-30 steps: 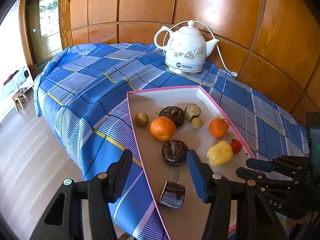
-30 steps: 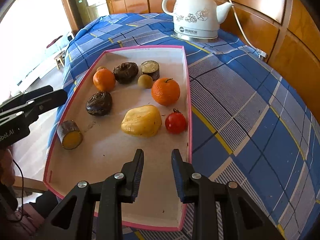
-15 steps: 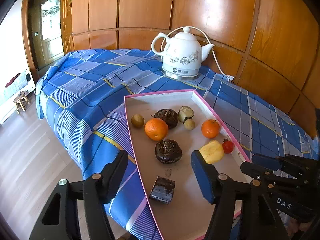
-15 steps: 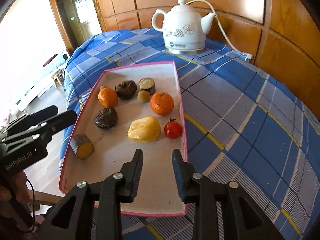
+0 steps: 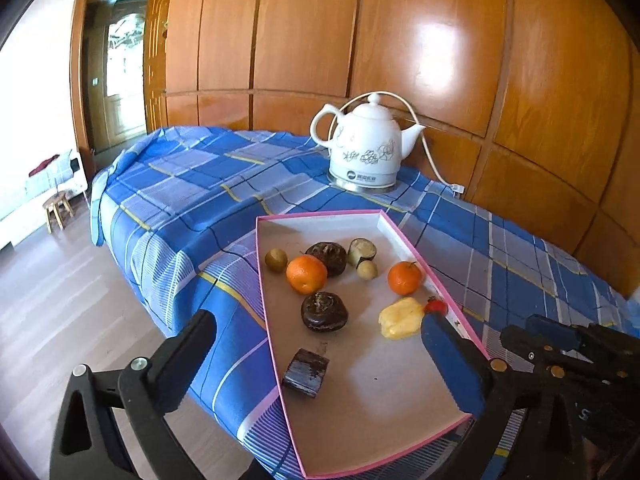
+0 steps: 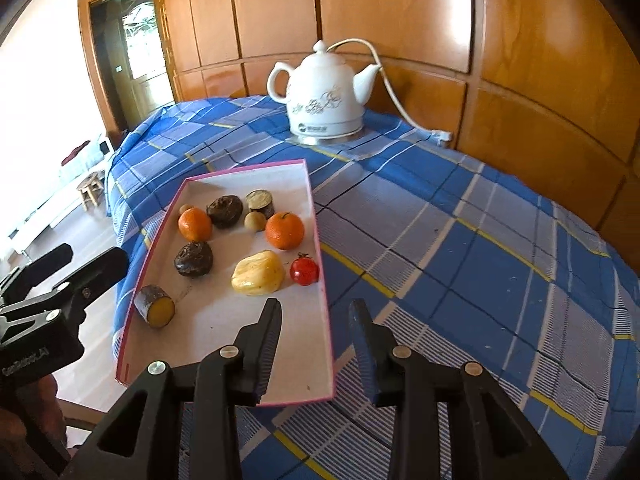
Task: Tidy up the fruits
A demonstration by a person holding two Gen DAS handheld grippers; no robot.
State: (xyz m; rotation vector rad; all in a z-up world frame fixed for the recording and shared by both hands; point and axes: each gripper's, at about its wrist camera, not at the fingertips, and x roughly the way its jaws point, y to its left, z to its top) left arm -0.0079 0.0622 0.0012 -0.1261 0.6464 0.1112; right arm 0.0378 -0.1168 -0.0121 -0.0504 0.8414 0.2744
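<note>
Hovering above the near end of a pink-rimmed tray, the left claw has just been opening and its jaws now stand wide apart with nothing between them; no fruit is touched. The tray lies on a worktop covered with a blue checked cloth, and all the fruit sits inside it.

Going left to right in the left wrist view: a small brownish-green round fruit is nearest the tray's left wall; just beside it is an orange, which touches a dark round fruit behind it. A second dark round fruit lies nearer the camera, and a cut dark-skinned piece lies closest of all, near the left wall. Further right are a cut stub with a pale face, a small pale round fruit, another orange, a yellow lumpy fruit and a red tomato by the right wall.

A white kettle stands on the cloth beyond the tray, before wooden wall panels.

The right claw has its jaws slightly apart, just been opening, gripping nothing, straddling the tray's right rim at its near corner.
</note>
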